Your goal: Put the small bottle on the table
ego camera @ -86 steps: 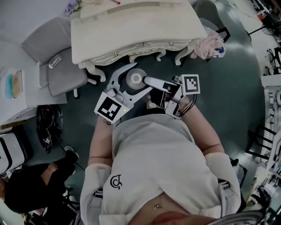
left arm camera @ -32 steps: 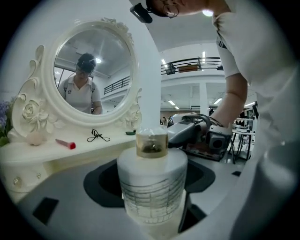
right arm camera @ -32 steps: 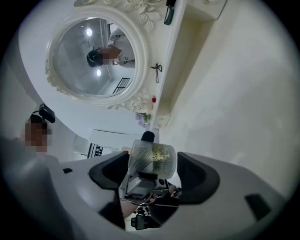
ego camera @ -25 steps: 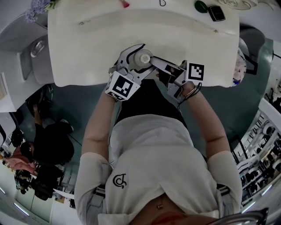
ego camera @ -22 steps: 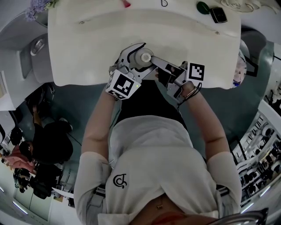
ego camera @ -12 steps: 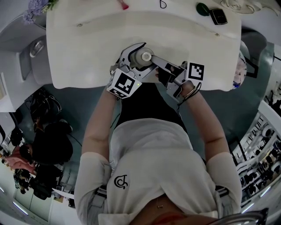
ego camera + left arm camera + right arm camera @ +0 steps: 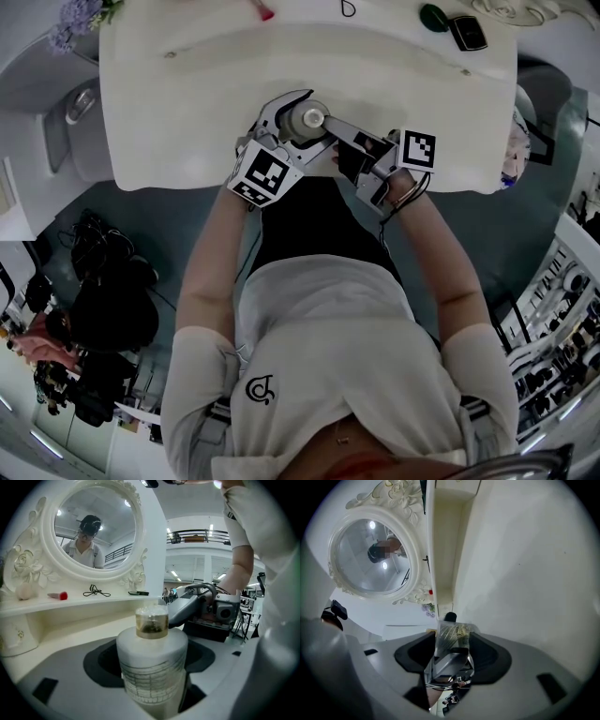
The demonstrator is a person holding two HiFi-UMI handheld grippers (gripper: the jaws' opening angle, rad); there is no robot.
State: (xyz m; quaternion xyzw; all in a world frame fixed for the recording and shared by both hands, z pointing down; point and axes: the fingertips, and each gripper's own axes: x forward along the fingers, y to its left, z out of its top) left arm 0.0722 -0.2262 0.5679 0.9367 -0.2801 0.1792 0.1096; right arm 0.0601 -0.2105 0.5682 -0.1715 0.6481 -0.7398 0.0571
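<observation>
White plastic fills my left gripper: its jaws stand wide and clamp the body of the small bottle, upright over the near edge of the table. My right gripper meets it from the side. Its narrower jaws are opening with the clear cap between them, dark pads touching its sides. Whether the base rests on the tabletop I cannot tell.

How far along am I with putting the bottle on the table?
Done: the bottle is over the table. In hand: the left claw grips its body; the right claw is opening its jaws, with the cap between them. Left: release it; whether it already rests on the table isn't visible.
</observation>
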